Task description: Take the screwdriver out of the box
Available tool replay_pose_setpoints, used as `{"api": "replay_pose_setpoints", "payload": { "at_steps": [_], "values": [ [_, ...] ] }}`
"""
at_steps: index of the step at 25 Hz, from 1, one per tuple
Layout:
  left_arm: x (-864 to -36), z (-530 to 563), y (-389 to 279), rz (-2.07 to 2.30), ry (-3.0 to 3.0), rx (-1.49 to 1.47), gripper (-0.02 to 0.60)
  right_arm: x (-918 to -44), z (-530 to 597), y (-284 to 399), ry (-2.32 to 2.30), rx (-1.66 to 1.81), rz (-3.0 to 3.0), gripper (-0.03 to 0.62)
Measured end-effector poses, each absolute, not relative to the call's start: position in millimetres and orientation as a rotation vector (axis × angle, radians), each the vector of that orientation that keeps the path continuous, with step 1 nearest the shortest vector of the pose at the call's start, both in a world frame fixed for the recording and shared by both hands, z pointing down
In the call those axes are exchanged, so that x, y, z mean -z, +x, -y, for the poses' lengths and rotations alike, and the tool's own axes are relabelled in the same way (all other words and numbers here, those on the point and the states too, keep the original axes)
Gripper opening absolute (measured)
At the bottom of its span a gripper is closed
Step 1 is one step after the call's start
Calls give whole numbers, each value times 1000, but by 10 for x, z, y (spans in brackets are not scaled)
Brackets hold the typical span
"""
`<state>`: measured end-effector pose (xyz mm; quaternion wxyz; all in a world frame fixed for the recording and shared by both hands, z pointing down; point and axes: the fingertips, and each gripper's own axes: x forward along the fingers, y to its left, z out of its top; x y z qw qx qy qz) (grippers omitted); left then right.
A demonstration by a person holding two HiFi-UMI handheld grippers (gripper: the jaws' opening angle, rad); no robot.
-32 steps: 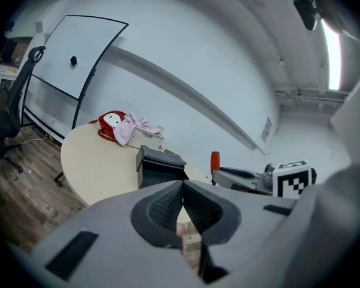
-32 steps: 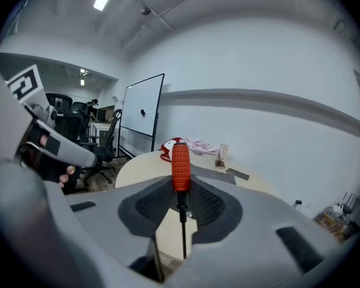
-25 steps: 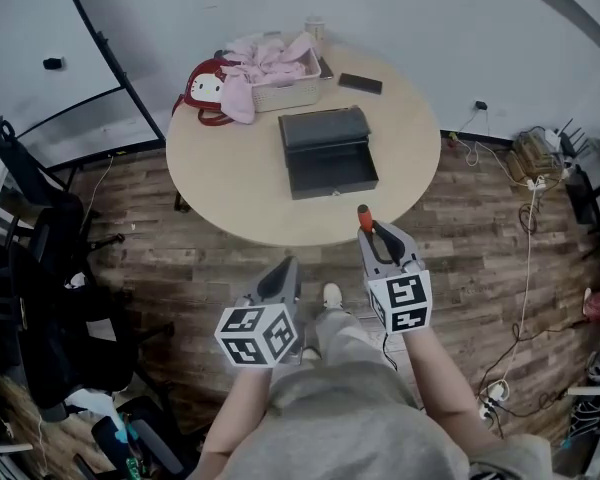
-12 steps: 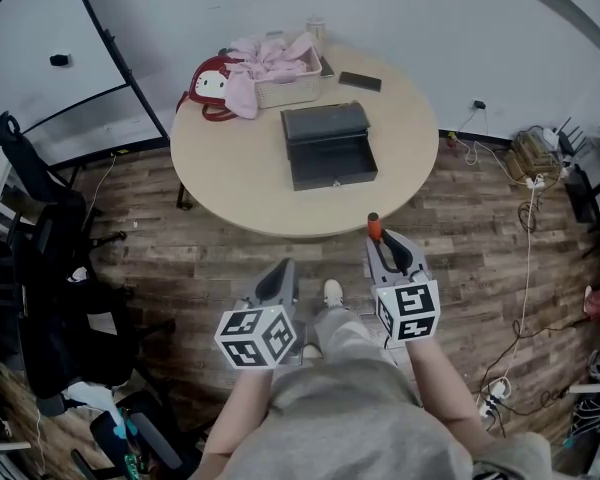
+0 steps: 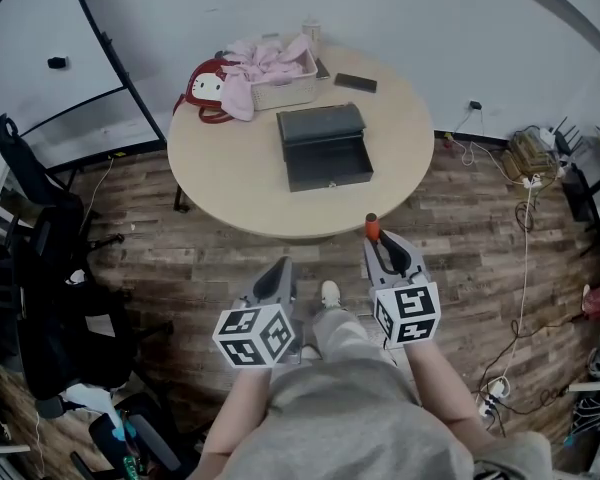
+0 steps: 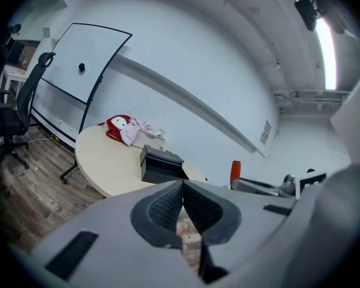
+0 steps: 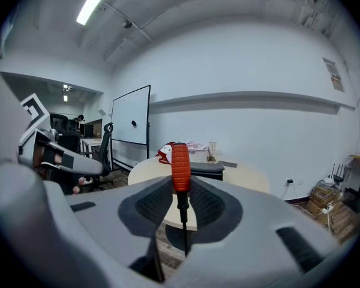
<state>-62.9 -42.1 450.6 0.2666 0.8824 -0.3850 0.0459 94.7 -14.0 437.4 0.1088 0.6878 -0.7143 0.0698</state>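
1. Head view: only the ribbed orange handle of the orange-handled screwdriver (image 5: 372, 228) shows above the right hand-held gripper (image 5: 380, 243). Its thin dark shaft is covered by the jaws.
2. In the right gripper view the right hand-held gripper (image 7: 181, 188) clamps the screwdriver (image 7: 180, 167) by its shaft, upright, handle uppermost. The tip drops out of sight between the grey bodies.
3. The screwdriver is outside the dark grey metal box (image 5: 325, 148), off the near edge of the round beige desk (image 5: 230, 188) and over the wooden floor.
4. The box stands open with its lid tilted back. Its inside is too dark to make out.
5. The left hand-held gripper (image 5: 278, 276) is held low beside the right one. In its own view the left hand-held gripper (image 6: 183, 192) has its pads pressed together with nothing between them.
6. Both forearms reach forward from the person's body, marker cubes nearest the camera.
7. At the far edge of the desk, a pink cloth (image 5: 265, 63) covers most of a white basket.
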Motion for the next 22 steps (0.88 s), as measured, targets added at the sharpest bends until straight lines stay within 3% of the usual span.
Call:
{"api": "replay_pose_setpoints", "payload": {
  "at_steps": [22],
  "values": [
    [-4498, 491, -657, 1045, 2381, -133, 3, -4248, 213, 868, 2021, -170, 2129, 77]
  ]
}}
